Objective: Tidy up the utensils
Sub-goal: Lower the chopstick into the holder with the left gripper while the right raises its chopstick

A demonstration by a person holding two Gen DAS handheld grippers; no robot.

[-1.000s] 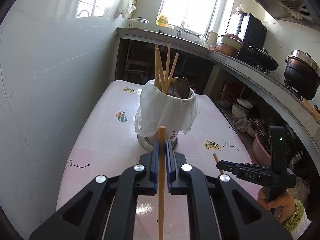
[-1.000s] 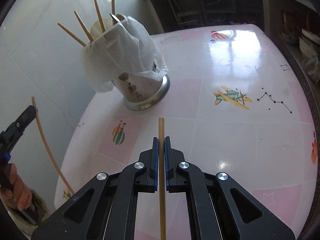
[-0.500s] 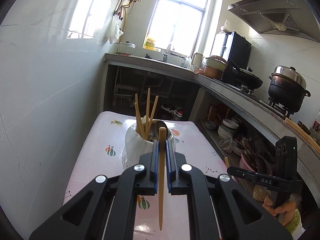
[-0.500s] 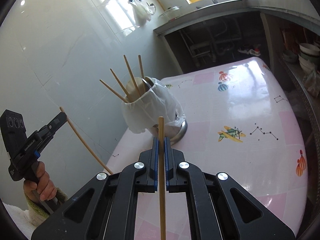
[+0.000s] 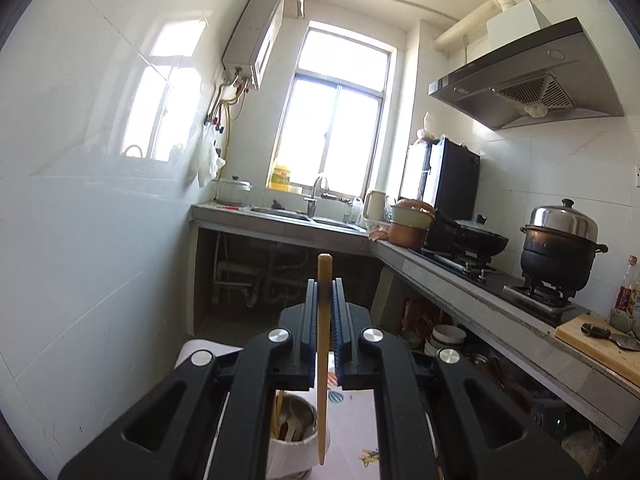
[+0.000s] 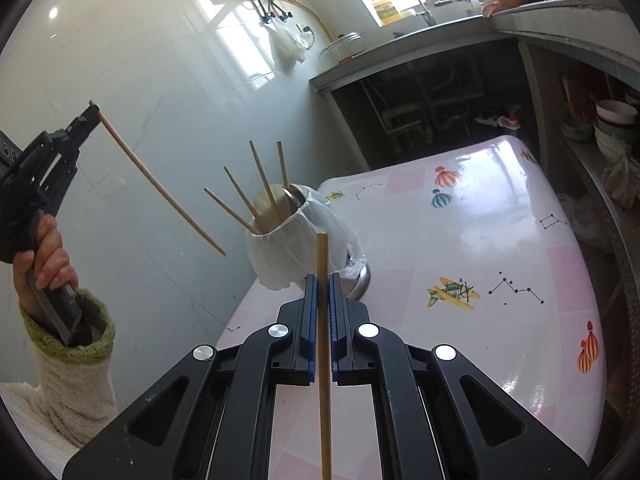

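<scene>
Left wrist view: left gripper (image 5: 325, 292) clamped on a wooden chopstick (image 5: 322, 360), held high, utensil holder (image 5: 294, 432) below at 6 o'clock on the worktop (image 5: 356, 420). Right wrist view: right gripper (image 6: 322, 292) clamped on a second chopstick (image 6: 323, 360); white-wrapped utensil holder (image 6: 296, 240) at 12 o'clock just beyond, bristling with chopsticks; left gripper (image 6: 90, 114) at 10 o'clock with its chopstick (image 6: 160, 178) slanting toward the holder, clear of it.

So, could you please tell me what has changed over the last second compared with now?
The left gripper rose and levelled out, lifting its thin wooden chopstick above the white-bag-lined metal utensil holder. The right gripper rose a little with its own wooden chopstick. Both stayed shut on their chopsticks; the holder did not shift on the pink patterned table.
</scene>
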